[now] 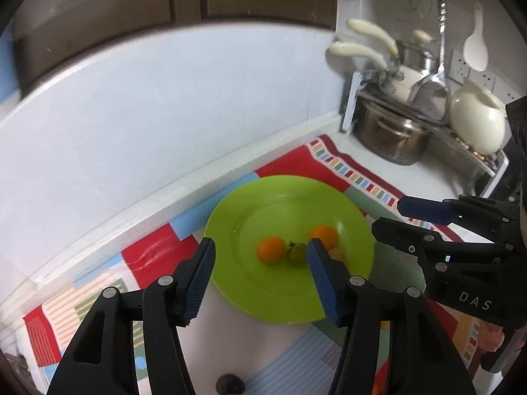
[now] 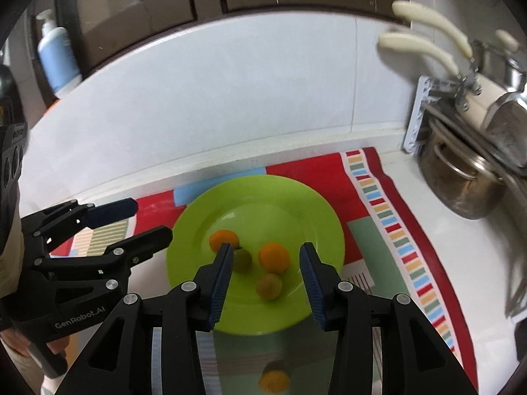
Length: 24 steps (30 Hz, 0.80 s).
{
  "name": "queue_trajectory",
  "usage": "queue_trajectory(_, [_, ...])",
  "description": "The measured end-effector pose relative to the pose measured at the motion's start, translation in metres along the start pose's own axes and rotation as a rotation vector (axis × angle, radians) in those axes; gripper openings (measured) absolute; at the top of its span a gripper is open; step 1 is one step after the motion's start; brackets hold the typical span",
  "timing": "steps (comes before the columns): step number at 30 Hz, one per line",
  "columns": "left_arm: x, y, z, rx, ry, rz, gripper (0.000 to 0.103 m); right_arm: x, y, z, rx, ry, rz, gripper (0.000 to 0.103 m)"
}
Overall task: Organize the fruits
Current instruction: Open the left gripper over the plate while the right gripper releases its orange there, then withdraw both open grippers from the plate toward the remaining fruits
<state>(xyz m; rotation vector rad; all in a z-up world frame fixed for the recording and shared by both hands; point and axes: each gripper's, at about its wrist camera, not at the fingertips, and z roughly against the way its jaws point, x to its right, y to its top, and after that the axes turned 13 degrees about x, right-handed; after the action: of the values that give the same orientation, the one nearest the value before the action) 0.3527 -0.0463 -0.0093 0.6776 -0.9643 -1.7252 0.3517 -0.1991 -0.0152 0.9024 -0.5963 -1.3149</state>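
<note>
the left gripper (image 1: 260, 260) had its jaws spread, nothing between the blue pads (image 1: 201, 279), and hovered above the near edge of the green plate (image 1: 286, 299). the right gripper (image 2: 265, 263) was likewise parted and empty, above the same plate's near side. in the left wrist view the right gripper (image 1: 392, 217) reached in from the right, its jaws apart; in the right wrist view the left gripper (image 2: 145, 220) came in from the left, also apart.

on the plate lay four small fruits close together: an orange one on the left (image 2: 224, 239), a greenish one (image 2: 243, 260) just beside it, another orange one (image 2: 273, 257) to the right, and a yellowish one (image 2: 269, 286) nearest. a further orange fruit (image 2: 273, 381) lay off the plate, on the near part of the patterned cloth (image 2: 378, 194), blurred.

the cloth, in red, green and blue patches with a striped border, covered a white counter (image 2: 438, 240) against a pale wall (image 1: 164, 115). to the far right stood a steel pot (image 2: 467, 184) under a rack (image 1: 461, 141) with cream-handled utensils (image 1: 359, 51) and a cream jug (image 1: 477, 121). a blue pump bottle (image 2: 57, 56) stood far left. a person's hand (image 2: 19, 342) gripped the left gripper's handle.
</note>
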Motion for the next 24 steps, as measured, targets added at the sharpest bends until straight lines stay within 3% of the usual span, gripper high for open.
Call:
queue_trajectory(6, [0.014,0.000,0.043,0.060,-0.014,0.010,0.066,-0.006,-0.005,0.042,0.050,0.003,-0.001,0.043])
queue_trajectory(9, [0.021,-0.002,0.066,0.093,-0.018,0.015,0.070,-0.007,-0.010,0.061,0.074,-0.003,0.000,0.050])
queue_trajectory(14, [0.035,-0.010,0.095,0.129,-0.013,-0.008,0.076,-0.015,-0.022,0.096,0.108,-0.014,0.022,0.051])
queue_trajectory(16, [0.040,-0.015,0.103,0.127,-0.023,-0.011,0.080,-0.017,-0.028,0.106,0.118,-0.021,0.029,0.057])
queue_trajectory(24, [0.060,-0.033,0.132,0.146,-0.021,-0.057,0.085,-0.018,-0.054,0.143,0.132,-0.061,0.026,0.057])
